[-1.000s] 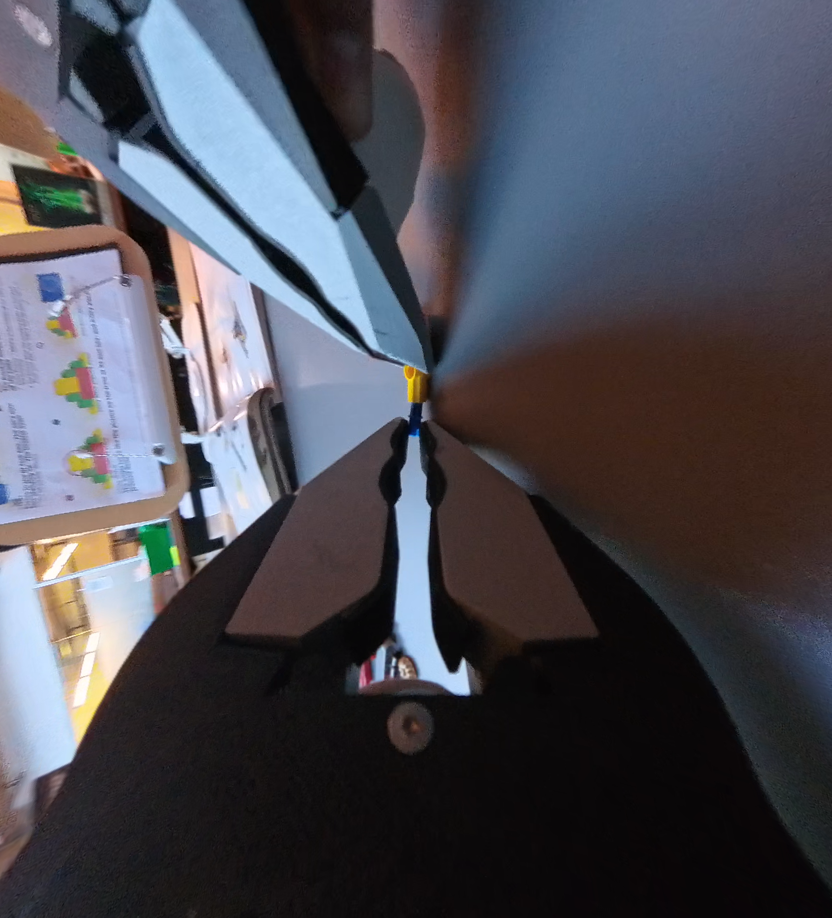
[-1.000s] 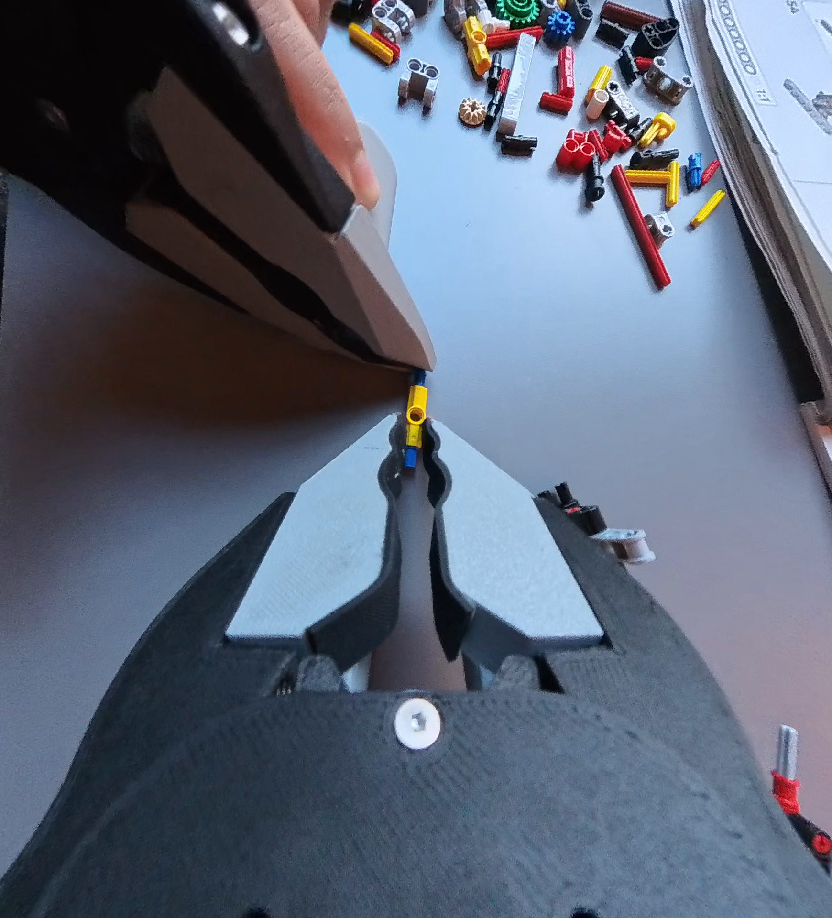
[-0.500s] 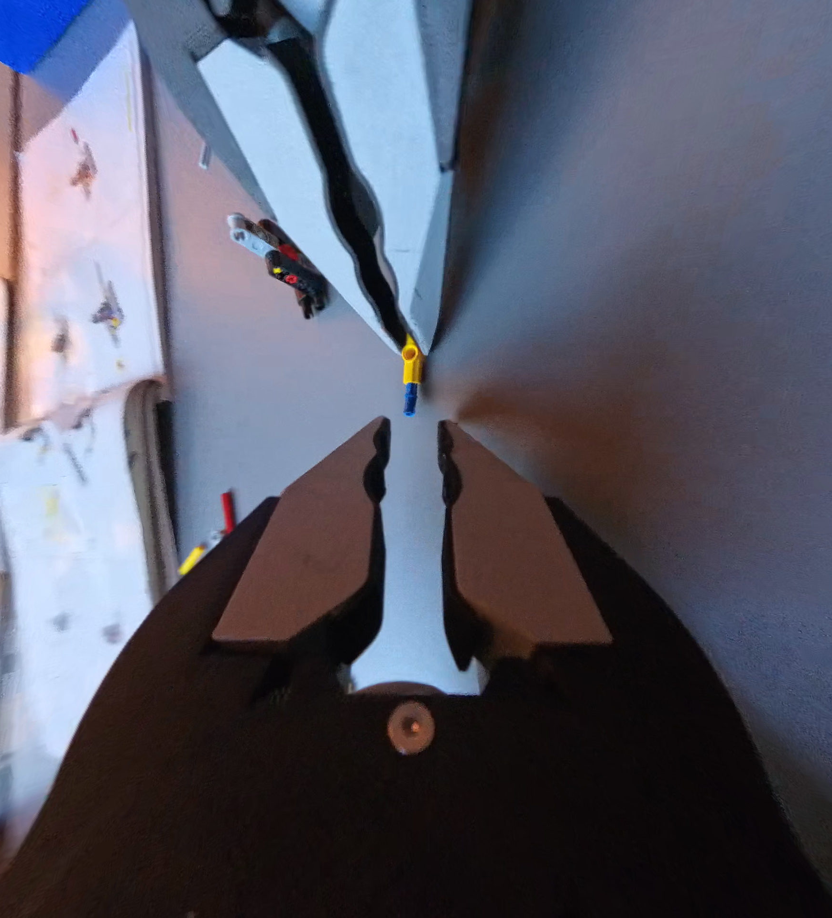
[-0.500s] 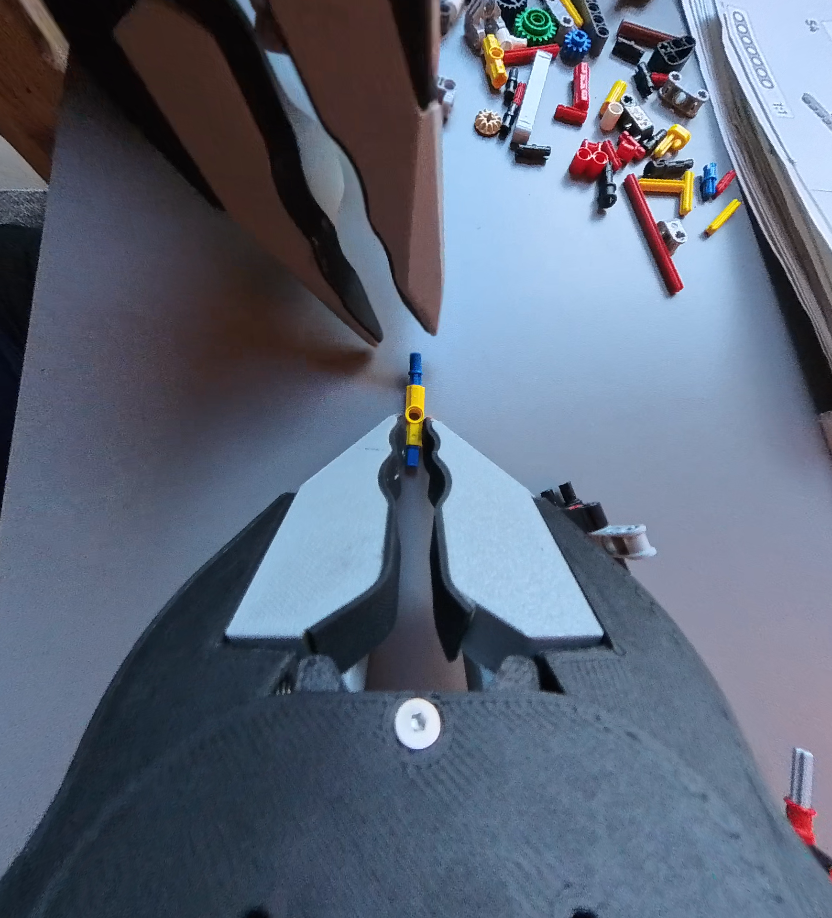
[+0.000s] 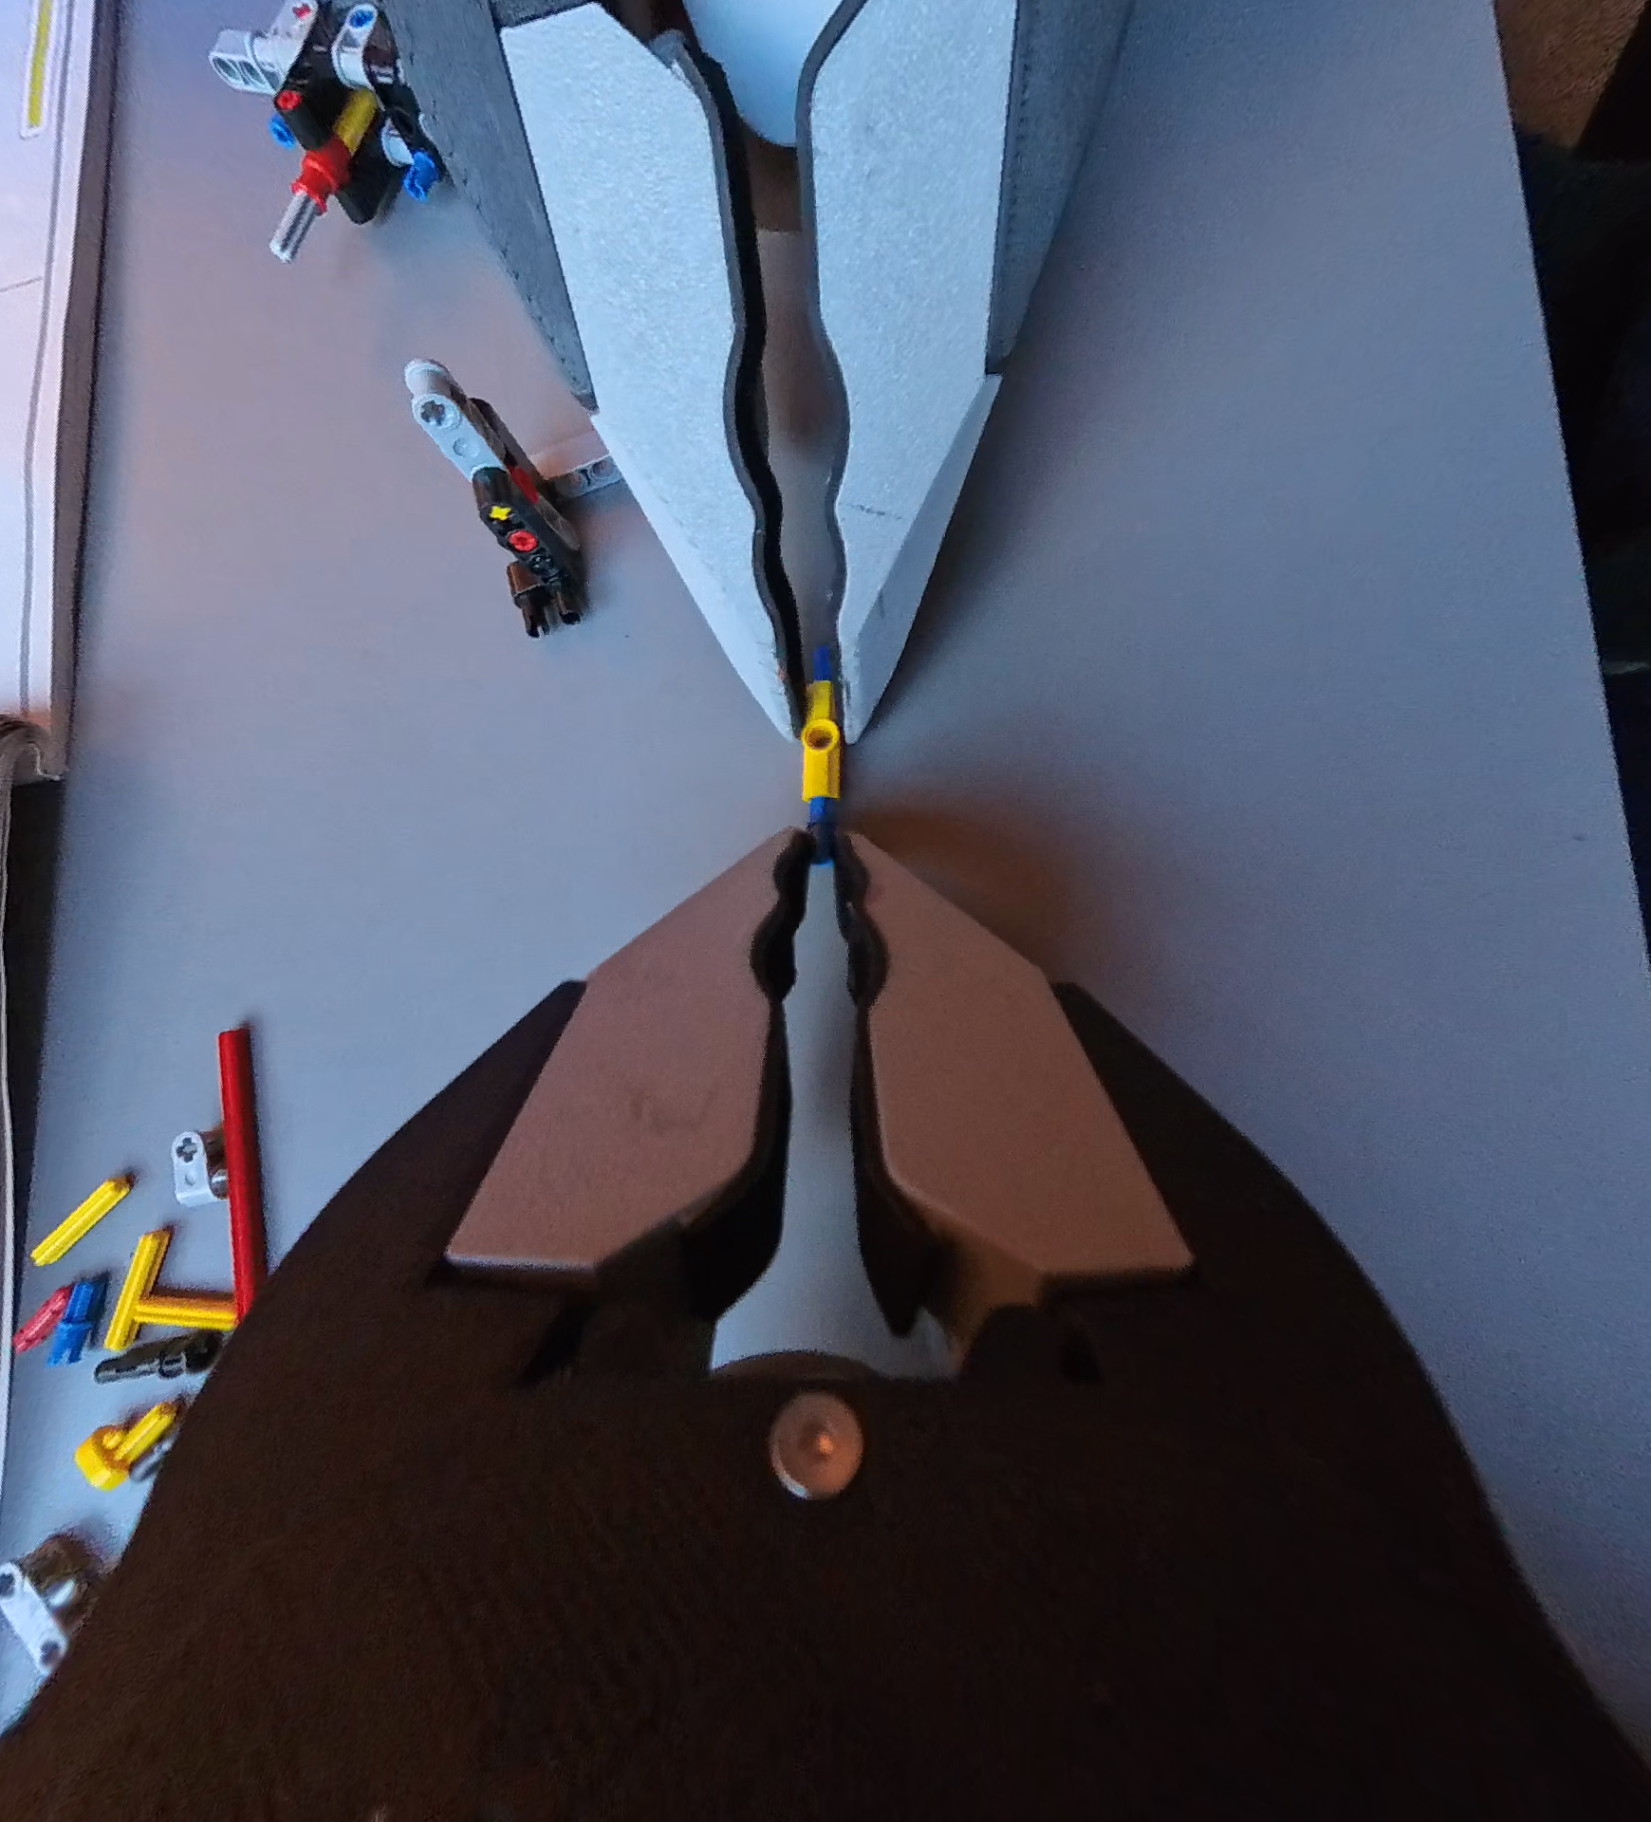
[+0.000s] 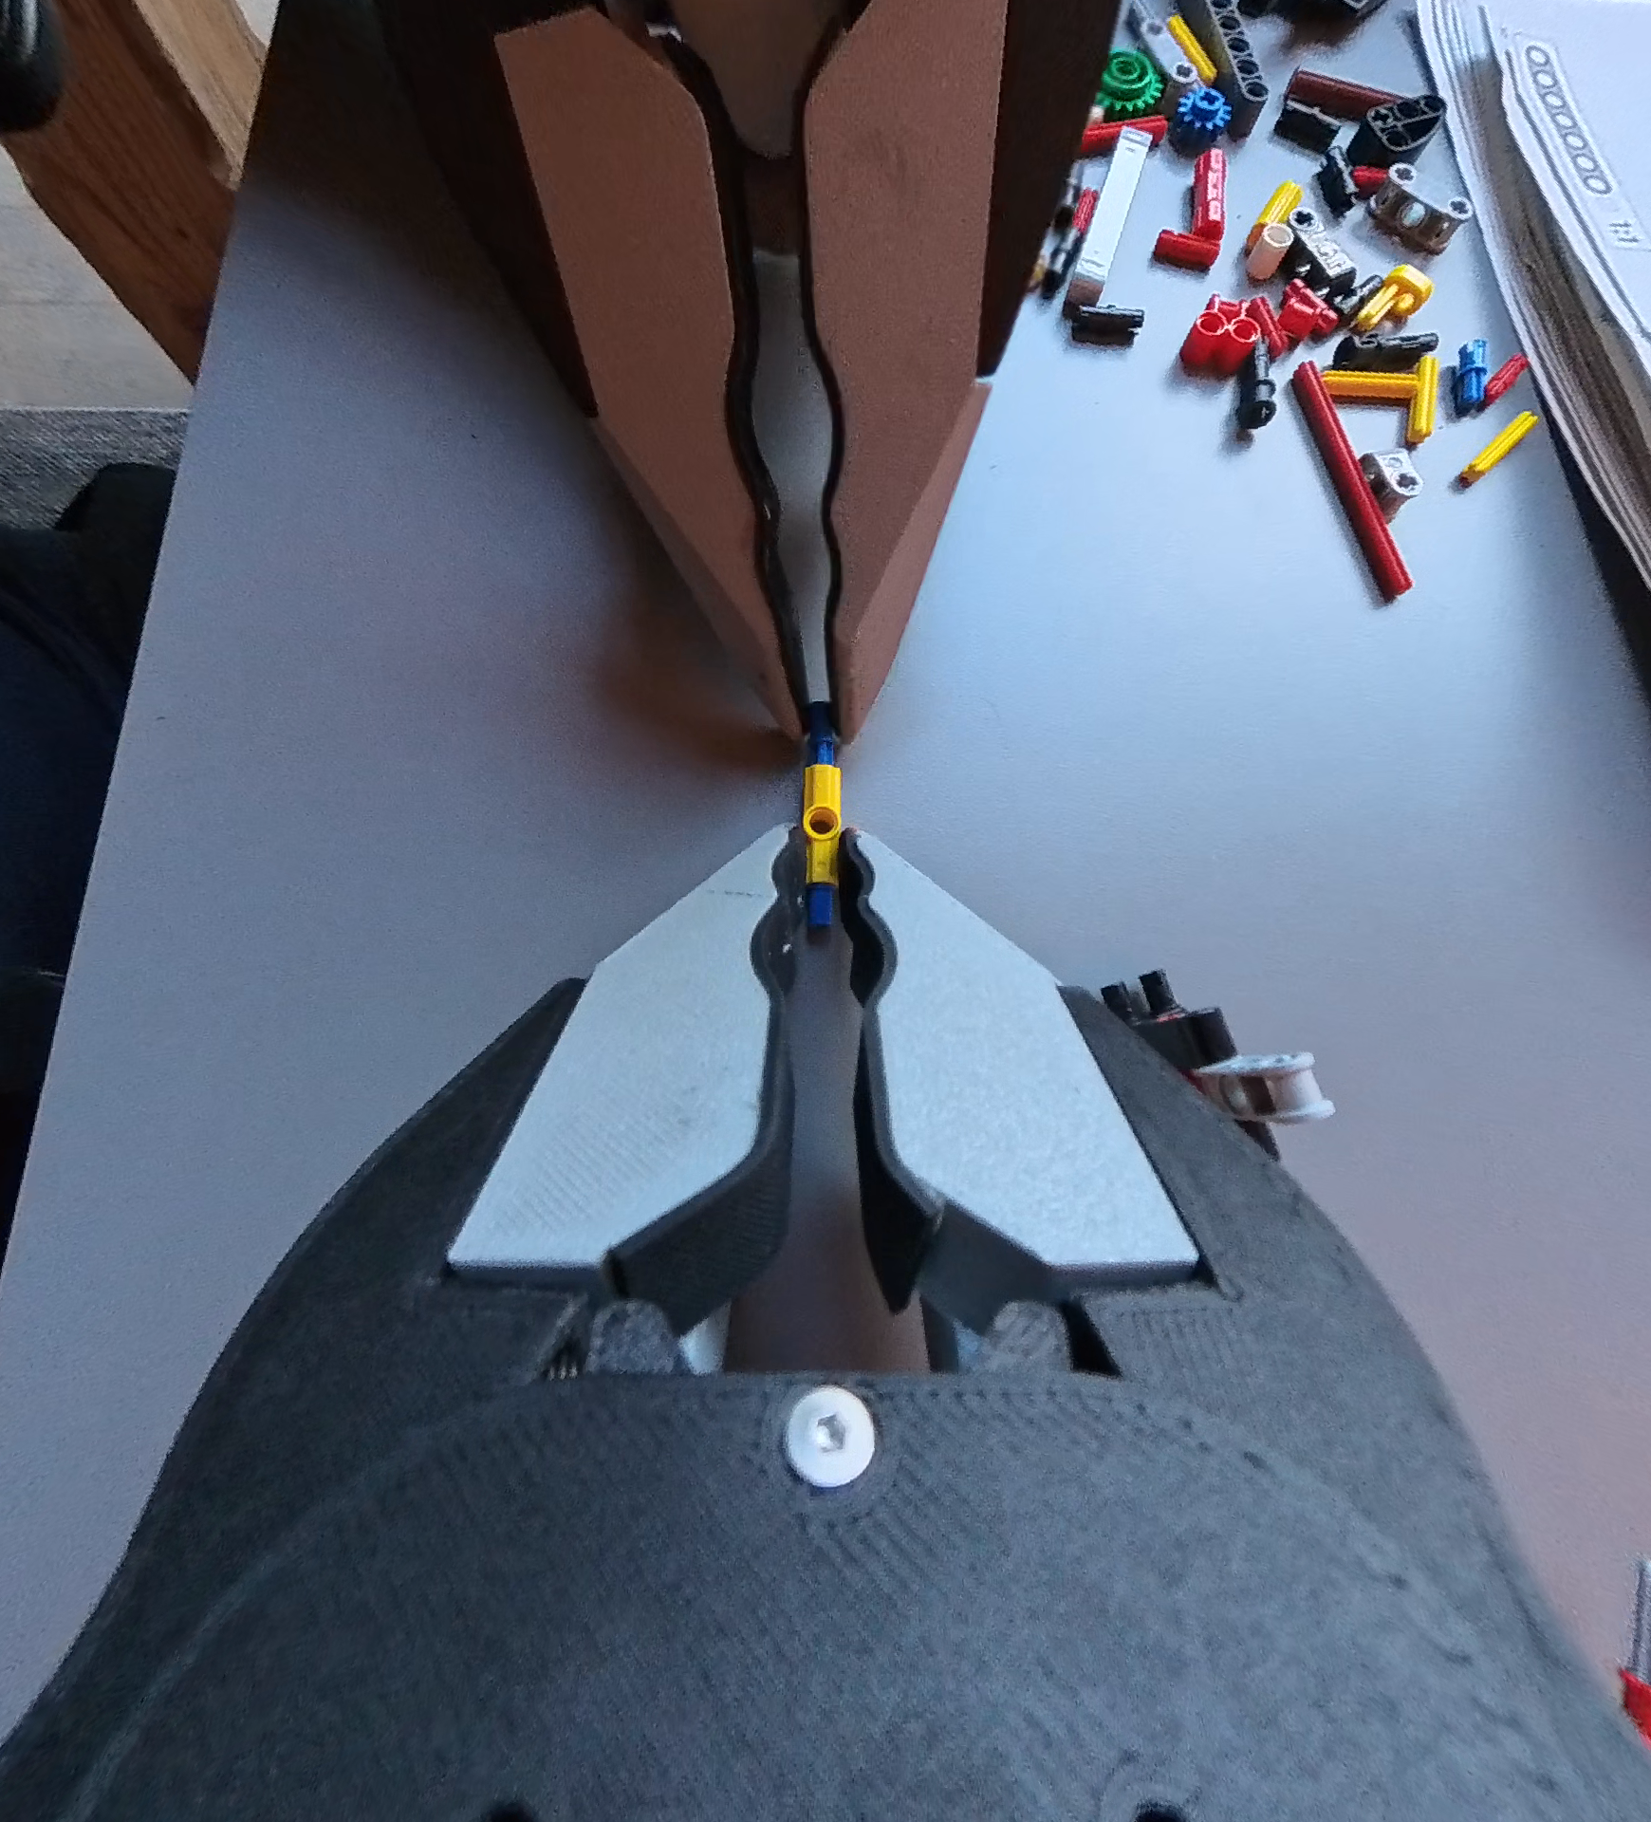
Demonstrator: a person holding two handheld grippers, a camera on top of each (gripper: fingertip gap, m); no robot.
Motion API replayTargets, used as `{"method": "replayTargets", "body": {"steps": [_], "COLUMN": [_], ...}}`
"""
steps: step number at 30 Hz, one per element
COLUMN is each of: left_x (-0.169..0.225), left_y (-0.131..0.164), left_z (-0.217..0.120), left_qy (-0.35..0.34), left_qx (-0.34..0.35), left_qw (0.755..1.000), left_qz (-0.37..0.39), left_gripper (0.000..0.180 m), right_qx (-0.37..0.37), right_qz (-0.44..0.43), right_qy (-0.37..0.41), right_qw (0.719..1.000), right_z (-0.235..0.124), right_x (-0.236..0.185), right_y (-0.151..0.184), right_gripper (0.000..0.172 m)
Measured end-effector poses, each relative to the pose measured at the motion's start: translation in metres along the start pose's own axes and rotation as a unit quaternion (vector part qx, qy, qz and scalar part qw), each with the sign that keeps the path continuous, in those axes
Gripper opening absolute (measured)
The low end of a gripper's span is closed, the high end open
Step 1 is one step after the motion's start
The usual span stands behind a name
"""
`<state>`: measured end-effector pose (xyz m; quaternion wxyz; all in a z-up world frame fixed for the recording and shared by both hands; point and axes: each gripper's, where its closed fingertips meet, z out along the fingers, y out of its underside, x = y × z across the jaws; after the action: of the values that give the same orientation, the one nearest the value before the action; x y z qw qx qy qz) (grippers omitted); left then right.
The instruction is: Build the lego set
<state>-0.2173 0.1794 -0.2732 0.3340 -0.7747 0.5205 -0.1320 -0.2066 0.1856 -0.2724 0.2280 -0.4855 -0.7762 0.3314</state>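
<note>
Axis: we see the yellow connector (image 6: 822, 823) and its blue pin (image 5: 823, 843) lying in line between the two tips, above the grey table (image 6: 1147, 739).
Right gripper (image 6: 823, 868): narrow, pads pressing the yellow connector's near end.
Left gripper (image 5: 823, 856): narrow, tips pinching the blue pin's far end.
Pose: both point tip to tip, level, equally near.

Black claw (image 6: 824, 868) shells, grey wavy-edged fingers (image 6: 664, 1065)

Soft daylight, wide-angle edge distortion, mild blur.
</note>
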Motion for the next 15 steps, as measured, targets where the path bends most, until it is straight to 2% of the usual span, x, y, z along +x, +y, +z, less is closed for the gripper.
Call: {"method": "replayTargets", "body": {"steps": [5, 8, 15], "left_x": [-0.0001, -0.0002, 0.0019], "left_y": [0.0000, -0.0010, -0.0029], "left_z": [-0.0001, 0.0002, 0.0008], "left_qy": [0.006, 0.015, -0.015], "left_qx": [0.007, 0.040, 0.037], "left_qw": [1.000, 0.999, 0.999], "left_qz": [-0.002, -0.017, 0.024], "left_gripper": [0.002, 0.001, 0.001], "right_qx": [0.002, 0.002, 0.001], "right_qz": [0.005, 0.010, -0.007], "right_qy": [-0.005, -0.011, -0.009], "right_qw": [1.000, 1.000, 1.000], "right_z": [0.0003, 0.0002, -0.0013], "right_x": [-0.0004, -0.0008, -0.0039], "right_y": [-0.0003, 0.0000, 0.0008], "right_gripper": [0.003, 0.004, 0.003]}}
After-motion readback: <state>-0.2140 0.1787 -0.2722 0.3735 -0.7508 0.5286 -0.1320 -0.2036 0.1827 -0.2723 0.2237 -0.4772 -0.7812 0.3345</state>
